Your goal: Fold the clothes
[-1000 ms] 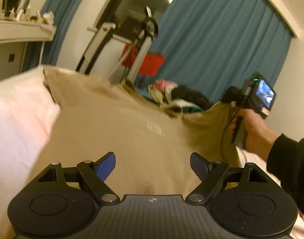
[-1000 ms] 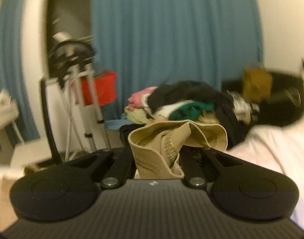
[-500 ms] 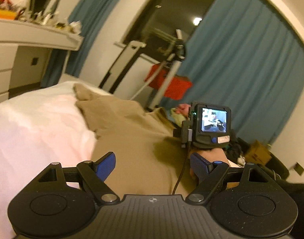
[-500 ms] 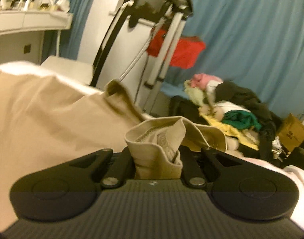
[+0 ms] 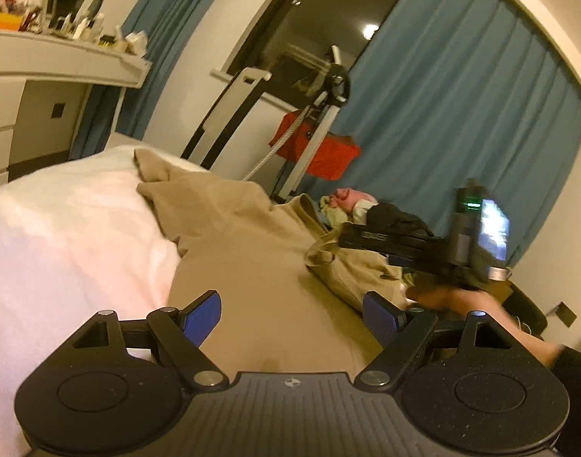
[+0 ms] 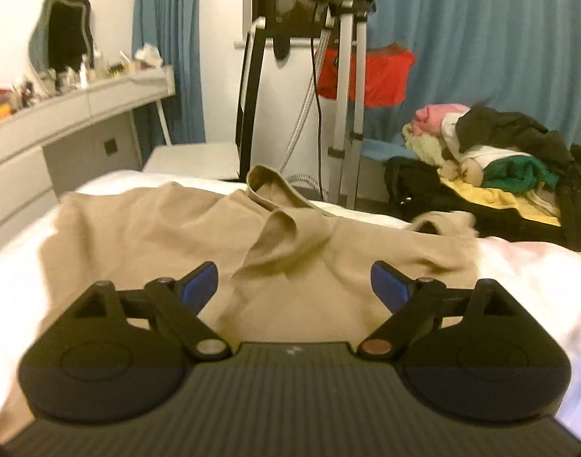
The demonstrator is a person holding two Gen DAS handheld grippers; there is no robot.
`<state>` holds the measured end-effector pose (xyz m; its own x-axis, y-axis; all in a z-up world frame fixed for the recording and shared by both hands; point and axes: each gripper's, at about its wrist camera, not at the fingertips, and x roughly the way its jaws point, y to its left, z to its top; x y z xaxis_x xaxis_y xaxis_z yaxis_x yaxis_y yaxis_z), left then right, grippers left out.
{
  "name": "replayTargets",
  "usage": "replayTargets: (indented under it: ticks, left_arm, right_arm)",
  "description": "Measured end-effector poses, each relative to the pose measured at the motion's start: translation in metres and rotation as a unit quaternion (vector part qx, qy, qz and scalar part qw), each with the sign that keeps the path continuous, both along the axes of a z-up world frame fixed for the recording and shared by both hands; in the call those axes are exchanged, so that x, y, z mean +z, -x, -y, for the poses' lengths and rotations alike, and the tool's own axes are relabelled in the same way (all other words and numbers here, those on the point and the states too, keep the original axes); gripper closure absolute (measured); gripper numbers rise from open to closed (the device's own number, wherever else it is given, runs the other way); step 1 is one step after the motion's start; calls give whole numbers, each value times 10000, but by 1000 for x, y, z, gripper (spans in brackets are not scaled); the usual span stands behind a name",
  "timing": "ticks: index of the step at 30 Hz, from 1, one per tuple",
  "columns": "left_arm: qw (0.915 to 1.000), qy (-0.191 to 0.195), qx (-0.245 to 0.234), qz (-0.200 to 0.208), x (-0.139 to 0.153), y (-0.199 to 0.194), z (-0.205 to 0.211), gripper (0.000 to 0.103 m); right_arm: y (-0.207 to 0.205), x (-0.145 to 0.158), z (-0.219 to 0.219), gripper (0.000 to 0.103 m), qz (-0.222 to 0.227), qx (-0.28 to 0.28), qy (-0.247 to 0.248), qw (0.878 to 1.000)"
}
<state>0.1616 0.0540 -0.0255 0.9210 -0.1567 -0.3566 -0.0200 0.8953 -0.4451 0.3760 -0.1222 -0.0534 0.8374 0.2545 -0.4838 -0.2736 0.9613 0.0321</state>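
A beige t-shirt [image 5: 252, 274] lies spread on the white bed [image 5: 61, 251], wrinkled, with one side folded over. It also shows in the right wrist view [image 6: 168, 228]. My left gripper [image 5: 292, 316] is open and empty just above the shirt's near part. My right gripper [image 6: 294, 285] is open and empty above the shirt's middle, near a raised fold [image 6: 279, 236]. In the left wrist view the right gripper's body [image 5: 423, 247] hovers over the folded part at the right.
A pile of mixed clothes [image 6: 492, 160] lies past the bed's far right edge. A metal stand with a red bag [image 6: 366, 72] stands behind the bed. A white dresser [image 6: 61, 125] with small items is at the left. Blue curtains hang behind.
My right gripper has opened and let go of the beige fabric it held; the shirt now lies on the bed. The right gripper has swung leftward over the shirt. The left gripper stays open.
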Motion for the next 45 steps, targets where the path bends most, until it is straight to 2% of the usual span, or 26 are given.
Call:
replayTargets:
  ticks: [5, 8, 12, 15, 19, 23, 25, 29, 31, 33, 36, 40, 45]
  left_arm:
    - [9993, -186, -335, 34, 3, 19, 23, 20]
    - [9970, -261, -725, -51, 1, 32, 40, 20]
    - [9906, -84, -1309, -386, -7, 46, 66, 21]
    - [9820, 136, -1754, -683, -14, 58, 84, 28]
    - [9630, 484, -2477, -942, -27, 71, 111, 34]
    - [9365, 962, -3159, -1178, -46, 75, 137, 63]
    - [9231, 1092, -3465, -1258, -54, 76, 150, 70]
    - [9195, 750, -3494, -1640, -74, 70, 165, 71]
    - [9206, 883, -3265, -1952, -87, 64, 159, 68]
    - [9176, 1231, -3125, -2126, -94, 59, 147, 66]
    - [9139, 1511, -3068, -2187, -99, 53, 138, 59]
    - [9107, 1438, -3131, -2276, -101, 47, 138, 59]
    - [9006, 1458, -3234, -2511, -111, 44, 138, 58]
  right_arm:
    - [108, 27, 50, 14, 152, -213, -701, 9972]
    - [186, 27, 82, 14, 264, -461, -1037, 9932]
    - [256, 22, 114, 14, 33, -790, -1373, 9874]
    - [286, 23, 140, 14, 21, -1089, -1800, 9776]
    - [294, 24, 167, 14, 134, -1256, -2306, 9648]
    - [286, 17, 184, 14, -71, -1351, -2662, 9544]
    - [284, 11, 190, 14, -208, -1338, -2899, 9474]
    - [282, 2, 200, 14, -419, -1316, -3259, 9353]
    - [282, -1, 202, 14, -475, -1333, -3336, 9320]
    - [282, -2, 203, 14, -522, -1339, -3402, 9293]
    - [278, -5, 203, 14, -606, -1282, -3473, 9270]
    - [275, -9, 200, 14, -708, -1275, -3408, 9288]
    - [271, -14, 197, 14, -860, -1260, -3406, 9278]
